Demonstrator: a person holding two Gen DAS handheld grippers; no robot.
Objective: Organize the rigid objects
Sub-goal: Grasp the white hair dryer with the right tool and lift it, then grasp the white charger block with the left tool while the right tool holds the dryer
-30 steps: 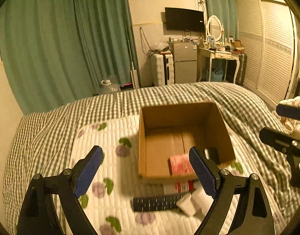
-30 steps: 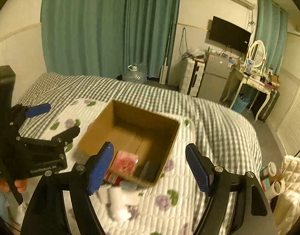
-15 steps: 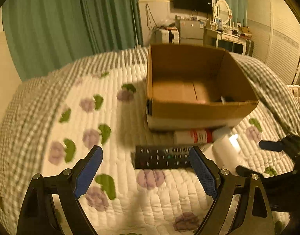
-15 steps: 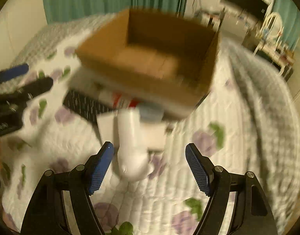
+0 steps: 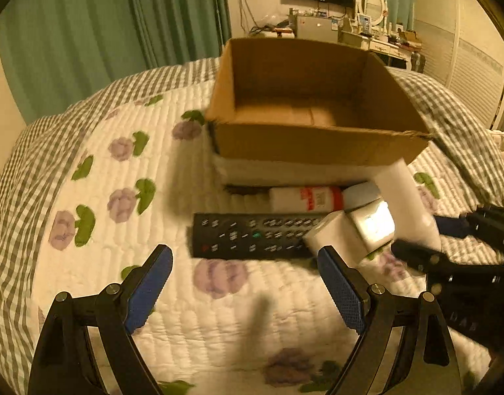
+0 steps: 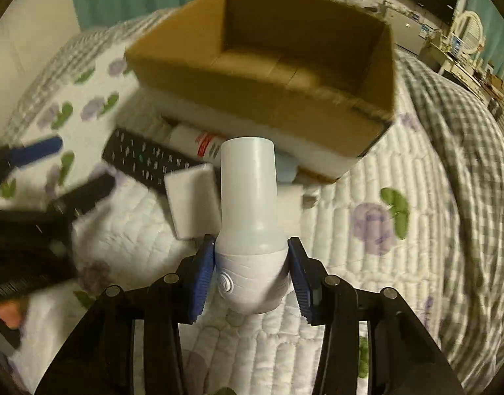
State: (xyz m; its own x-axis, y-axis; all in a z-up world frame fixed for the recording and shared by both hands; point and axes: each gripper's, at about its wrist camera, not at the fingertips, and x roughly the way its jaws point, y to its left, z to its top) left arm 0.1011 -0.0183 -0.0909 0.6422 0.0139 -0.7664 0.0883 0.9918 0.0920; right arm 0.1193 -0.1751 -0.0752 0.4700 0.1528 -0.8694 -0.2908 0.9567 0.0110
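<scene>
Right gripper (image 6: 251, 271) clamped on white plastic device (image 6: 248, 217) at its rounded base, just in front of the cardboard box (image 6: 304, 112); left gripper (image 5: 245, 288) spread wide, empty, near the remote (image 5: 252, 235). Device looks rigid, light, smooth; probably slippery at the curve, so grip the straight neck.

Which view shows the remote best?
The left wrist view: the remote lies there almost whole, buttons up, only its right end under a white block. In the right wrist view, the remote is blurred and partly hidden by the block.
</scene>
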